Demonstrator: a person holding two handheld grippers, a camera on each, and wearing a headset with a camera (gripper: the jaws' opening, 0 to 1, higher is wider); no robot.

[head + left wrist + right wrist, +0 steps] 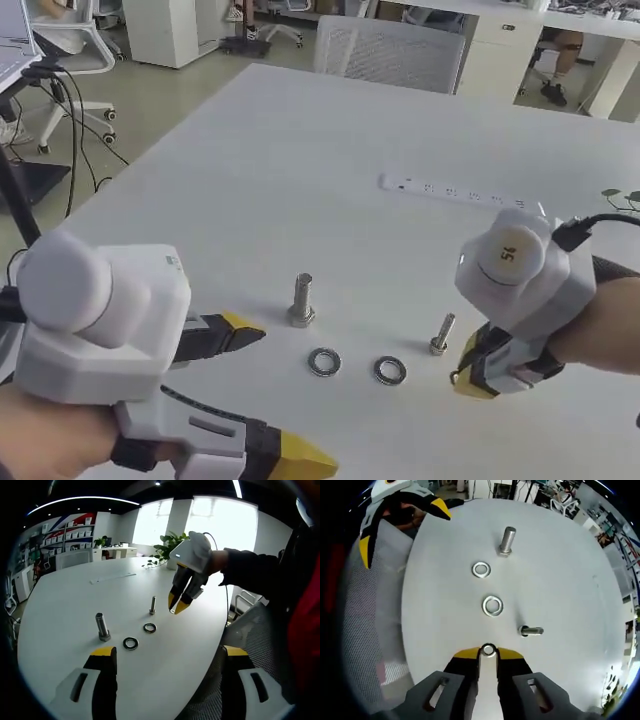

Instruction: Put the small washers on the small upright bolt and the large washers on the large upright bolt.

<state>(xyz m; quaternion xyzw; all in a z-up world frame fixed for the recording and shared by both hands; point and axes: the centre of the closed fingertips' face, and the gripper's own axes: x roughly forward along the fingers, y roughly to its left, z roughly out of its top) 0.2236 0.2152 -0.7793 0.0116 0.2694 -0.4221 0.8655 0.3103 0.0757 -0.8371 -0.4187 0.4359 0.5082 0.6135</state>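
Placing step: my right gripper (489,655) fingers pinch small washer (489,649); left gripper (169,652) fingers spread. Next, I'd center hole over small bolt (532,630), 2 o'clock of washer, then release.

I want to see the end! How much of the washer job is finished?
Nothing finished: the large bolt and small bolt are both bare. The right gripper pinches a small washer near it. Two washers lie on the table; the left gripper is open.
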